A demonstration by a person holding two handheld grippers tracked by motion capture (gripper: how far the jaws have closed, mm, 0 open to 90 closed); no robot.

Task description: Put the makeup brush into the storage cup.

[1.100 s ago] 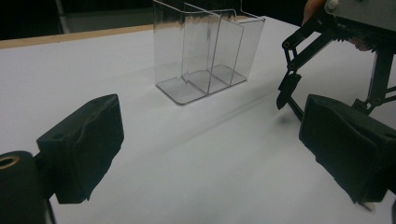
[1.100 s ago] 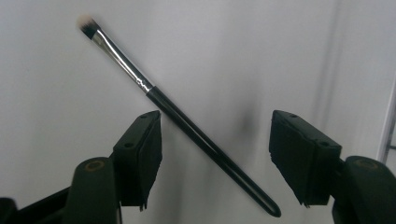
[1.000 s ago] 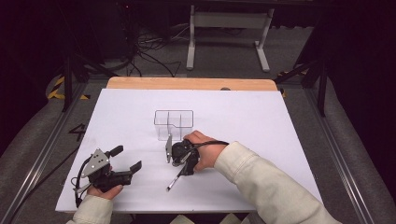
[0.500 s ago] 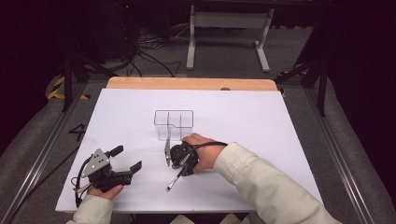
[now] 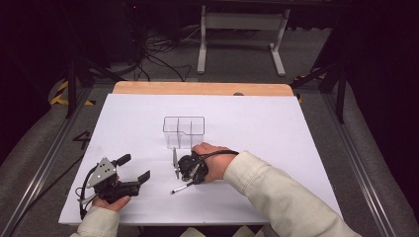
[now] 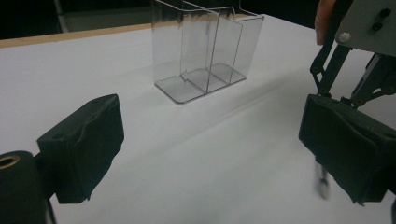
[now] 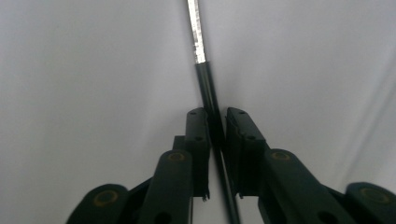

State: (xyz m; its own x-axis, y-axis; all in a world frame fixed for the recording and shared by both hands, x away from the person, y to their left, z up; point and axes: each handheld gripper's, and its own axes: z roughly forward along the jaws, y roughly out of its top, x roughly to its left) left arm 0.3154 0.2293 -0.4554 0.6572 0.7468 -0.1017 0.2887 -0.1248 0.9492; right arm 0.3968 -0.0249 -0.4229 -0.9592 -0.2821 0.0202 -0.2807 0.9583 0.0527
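Right gripper (image 7: 216, 122) with jaws just drawn together, now clamped on a thin pen (image 7: 206, 84) lying flat on the white worktop (image 5: 276, 128): dark barrel pinched between the pads, silver end running on ahead of the jaws. Seen from above, same gripper (image 5: 189, 169) tipped down over the pen (image 5: 181, 187), hand (image 5: 213, 161) wrapped over its body, and one end of the pen poking out toward the near edge. Just beyond those jaws, a clear plastic holder (image 5: 183, 132) with upright dividers, standing empty as far as can be told. Off to the side, left gripper (image 5: 132, 169) resting in the other hand, jaws wide apart with nothing between them, aimed toward the holder (image 6: 203, 46). Step in hand, by the look of it: the pick-up, grip made but pen not yet lifted. Next move likely to call for a straight lift clear of the worktop, a turn to stand the pen upright, then a careful lowering into one compartment without knocking the light holder over.
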